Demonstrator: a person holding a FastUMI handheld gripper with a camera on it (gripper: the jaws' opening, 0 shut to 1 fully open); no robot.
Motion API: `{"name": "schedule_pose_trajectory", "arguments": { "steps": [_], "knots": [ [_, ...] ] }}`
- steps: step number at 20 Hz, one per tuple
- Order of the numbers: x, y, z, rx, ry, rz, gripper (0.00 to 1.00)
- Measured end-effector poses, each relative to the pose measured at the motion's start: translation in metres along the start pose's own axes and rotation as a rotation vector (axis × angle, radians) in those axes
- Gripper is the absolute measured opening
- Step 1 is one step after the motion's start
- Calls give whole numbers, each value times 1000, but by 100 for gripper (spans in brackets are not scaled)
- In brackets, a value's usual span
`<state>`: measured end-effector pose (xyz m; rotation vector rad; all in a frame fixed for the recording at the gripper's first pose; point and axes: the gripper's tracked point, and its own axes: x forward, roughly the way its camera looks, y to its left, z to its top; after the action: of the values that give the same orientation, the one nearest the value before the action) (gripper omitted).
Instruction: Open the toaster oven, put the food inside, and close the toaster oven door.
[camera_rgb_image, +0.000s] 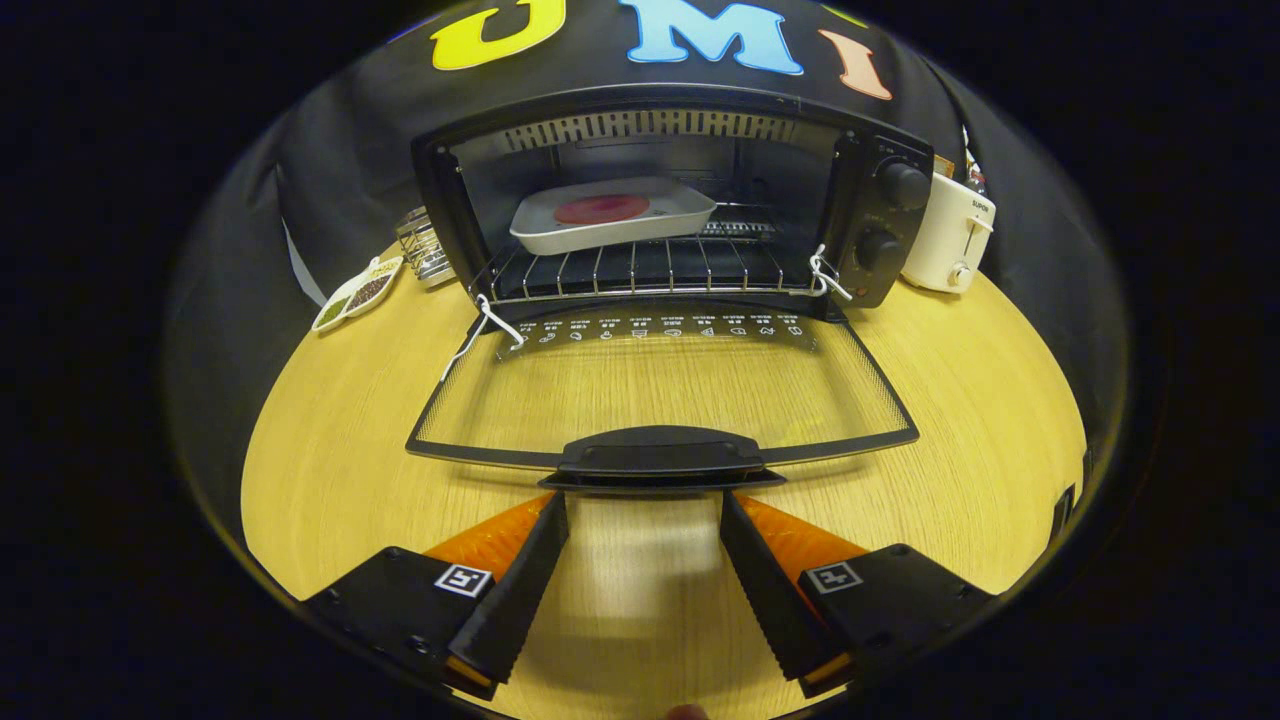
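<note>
Door: the toaster oven (670, 200) stands open, its glass door (660, 390) folded flat over the wooden table (330, 450).
Food: a white tray (612, 212) with a round red piece (602, 208) sits on the wire rack (640, 268) inside; loading looks done.
Left to do: only closing the door, I'd judge.
Gripper: the gripper (645, 510) is spread open and empty, fingertips just under the door handle (660, 455), which lies ahead of them.
Hard to tell: whether the tips touch the handle; what the food is.
</note>
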<state>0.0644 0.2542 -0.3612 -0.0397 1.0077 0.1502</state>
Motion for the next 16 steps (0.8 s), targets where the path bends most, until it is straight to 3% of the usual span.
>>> {"name": "schedule_pose_trajectory", "arguments": {
  "steps": [16],
  "knots": [
    [-44, 2, 31, -15, -156, 4, 97]
  ]
}}
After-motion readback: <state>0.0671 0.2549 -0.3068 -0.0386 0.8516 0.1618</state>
